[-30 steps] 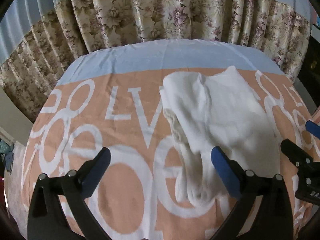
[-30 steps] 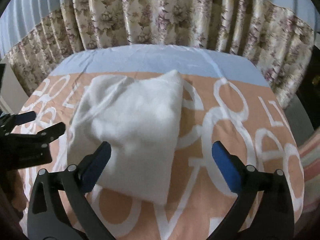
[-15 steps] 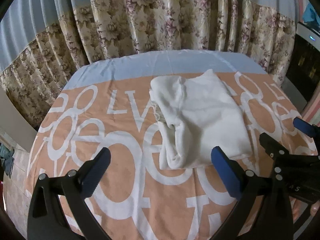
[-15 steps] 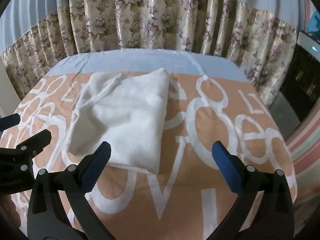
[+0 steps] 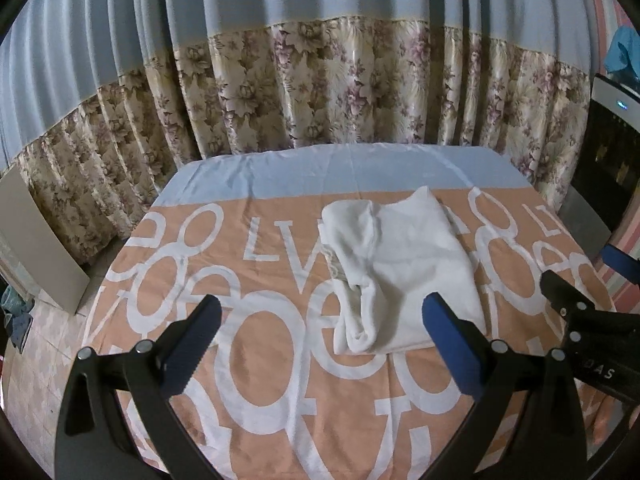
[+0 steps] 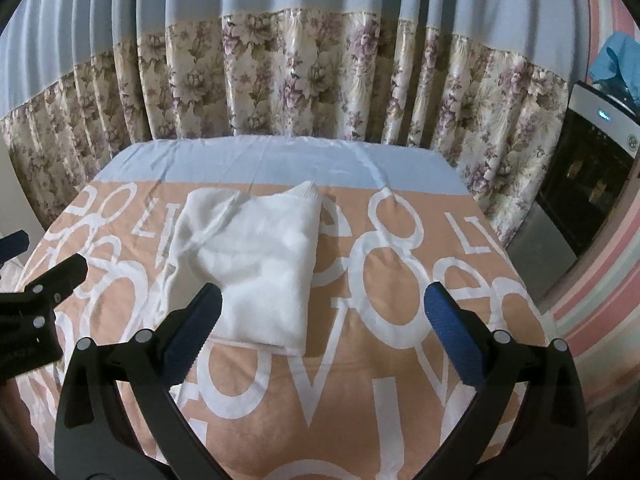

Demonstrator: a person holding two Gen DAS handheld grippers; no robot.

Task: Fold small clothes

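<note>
A white garment (image 5: 400,268) lies folded into a compact bundle on the orange cloth with white letters (image 5: 256,340); in the right wrist view the same garment (image 6: 256,264) sits left of centre. My left gripper (image 5: 320,320) hangs open above the cloth, near and left of the bundle, with nothing between its blue pads. Wide open too, my right gripper (image 6: 320,312) is held back from the garment's near edge and holds nothing. Each gripper shows at the edge of the other's view: the right one (image 5: 588,280) and the left one (image 6: 44,264).
Floral curtains (image 5: 320,88) hang behind the table's far edge. A dark appliance (image 6: 580,184) stands at the right. A pale board (image 5: 36,248) leans at the left above a tiled floor (image 5: 36,368).
Both grippers have drawn back and up from the folded garment, so it looks smaller and farther away. The garment itself has stayed put.
</note>
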